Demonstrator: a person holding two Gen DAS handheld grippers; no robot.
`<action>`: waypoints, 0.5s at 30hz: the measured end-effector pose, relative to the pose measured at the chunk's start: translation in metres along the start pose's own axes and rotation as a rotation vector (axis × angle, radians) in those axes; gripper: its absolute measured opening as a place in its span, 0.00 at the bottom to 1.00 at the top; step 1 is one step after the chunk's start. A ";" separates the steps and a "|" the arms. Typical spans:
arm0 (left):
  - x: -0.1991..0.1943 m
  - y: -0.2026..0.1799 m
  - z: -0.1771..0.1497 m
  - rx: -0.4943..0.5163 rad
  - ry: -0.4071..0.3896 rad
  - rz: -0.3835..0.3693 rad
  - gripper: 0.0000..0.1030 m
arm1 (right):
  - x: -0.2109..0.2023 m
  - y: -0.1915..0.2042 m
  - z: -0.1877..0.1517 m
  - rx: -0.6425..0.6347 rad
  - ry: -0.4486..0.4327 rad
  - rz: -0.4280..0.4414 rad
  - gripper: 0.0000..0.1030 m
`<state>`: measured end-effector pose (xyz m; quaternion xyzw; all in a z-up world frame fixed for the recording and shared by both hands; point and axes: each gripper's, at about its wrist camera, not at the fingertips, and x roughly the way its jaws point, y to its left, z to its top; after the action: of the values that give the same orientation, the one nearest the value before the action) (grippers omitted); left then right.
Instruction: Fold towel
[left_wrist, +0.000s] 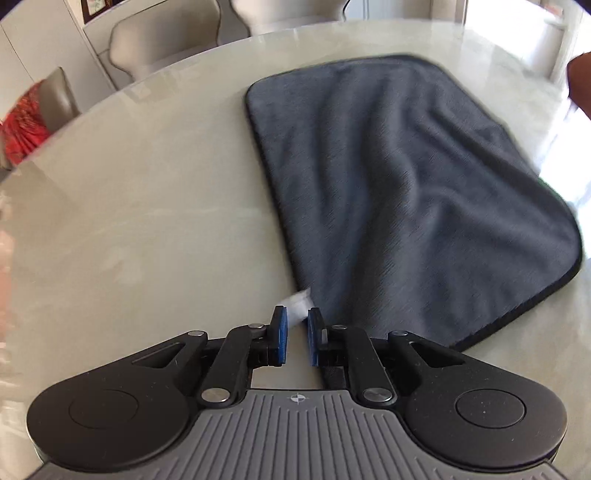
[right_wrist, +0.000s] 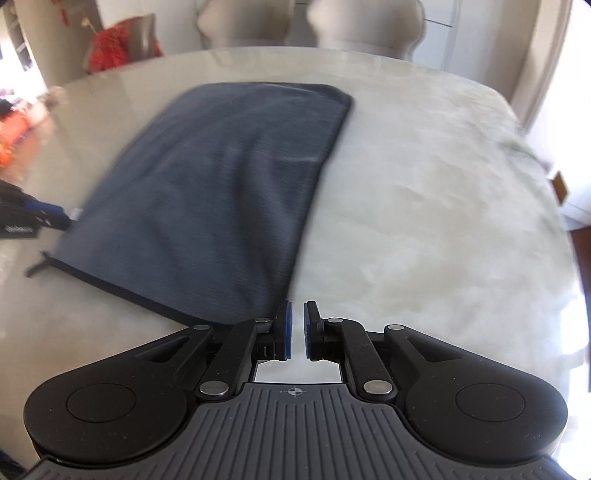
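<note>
Each tool pinches a near corner of the towel (left_wrist: 406, 192): left tool (left_wrist: 295, 325), right tool (right_wrist: 297, 325). Lift both together, then carry them forward to the far edge, keeping the corners level above the counter (left_wrist: 147, 221).

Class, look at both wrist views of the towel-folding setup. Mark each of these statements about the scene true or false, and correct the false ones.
1. The towel is dark grey with a black hem. True.
2. The towel is rolled into a tight tube. False: it lies spread out, only lightly wrinkled.
3. The left gripper is at a near corner of the towel, where a white tag shows. True.
4. The table is dark wood. False: its top is pale and glossy.
5. The right gripper hovers far from the towel. False: it is at the towel's near corner.
</note>
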<state>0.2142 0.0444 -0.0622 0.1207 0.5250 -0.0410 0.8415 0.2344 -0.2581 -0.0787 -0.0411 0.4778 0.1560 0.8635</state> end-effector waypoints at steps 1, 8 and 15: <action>-0.001 0.004 -0.003 -0.018 0.001 -0.009 0.12 | 0.002 0.002 0.001 0.006 -0.001 0.017 0.11; -0.031 0.001 -0.019 -0.039 -0.159 -0.171 0.33 | 0.015 0.001 0.011 0.054 -0.015 -0.001 0.34; -0.025 -0.022 -0.023 0.004 -0.167 -0.245 0.46 | 0.026 -0.018 0.008 0.196 0.015 0.021 0.36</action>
<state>0.1785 0.0271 -0.0535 0.0537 0.4640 -0.1544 0.8706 0.2594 -0.2678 -0.0971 0.0473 0.4978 0.1174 0.8580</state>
